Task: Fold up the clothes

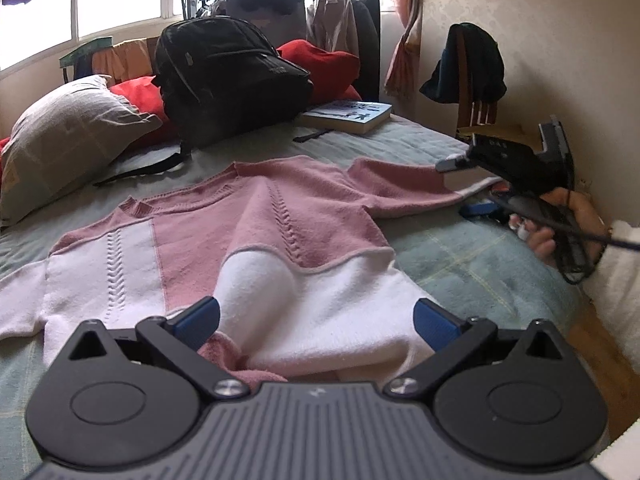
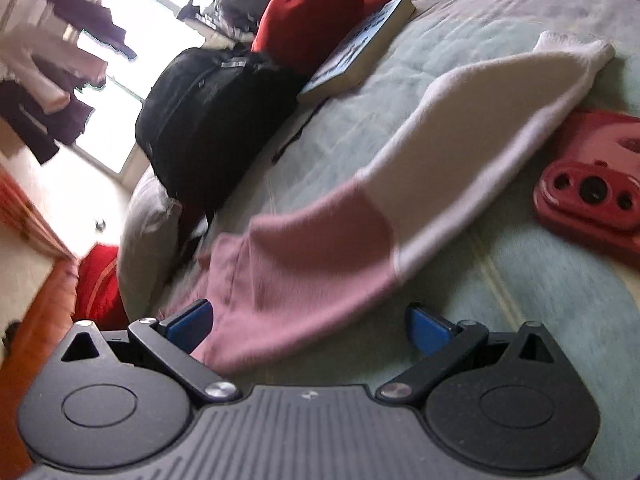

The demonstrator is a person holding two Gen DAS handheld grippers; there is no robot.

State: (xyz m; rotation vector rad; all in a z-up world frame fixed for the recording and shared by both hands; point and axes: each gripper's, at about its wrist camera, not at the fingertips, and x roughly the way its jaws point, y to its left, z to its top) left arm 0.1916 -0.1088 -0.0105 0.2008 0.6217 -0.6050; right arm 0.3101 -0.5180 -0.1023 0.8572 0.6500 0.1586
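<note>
We are finding a pink and white sweater (image 1: pixel 256 240) lying spread on the bed (image 1: pixel 472 256), neckline toward the far end and the white lower half toward us. The left claw (image 1: pixel 316 316) is sitting low over the hem with its blue pads wide apart; white fabric is bulging between them and a bunched pink fold is lying just inside the left pad, but nothing is being pinched. The right claw (image 2: pixel 310 326) is likewise standing open, with the pink upper part of one sleeve (image 2: pixel 400 176) lying between its pads, unclamped; the sleeve's white end is stretching away across the bed. In the left wrist view we are seeing the right device held by a hand (image 1: pixel 560 220) at the bed's right edge, near that sleeve's cuff.

Surroundings: a black backpack (image 1: pixel 228 76) is standing at the head of the bed, its straps trailing toward the sweater's collar without touching it. A pillow (image 1: pixel 68 136) is lying to its left, red cloth (image 1: pixel 320 64) behind it, and a book (image 1: pixel 352 114) to its right, clear of the sweater. In the right wrist view a red object with round holes (image 2: pixel 592 192) is lying on the bed just beside the sleeve's white section. A chair draped with dark clothing (image 1: pixel 468 64) is standing by the wall.
</note>
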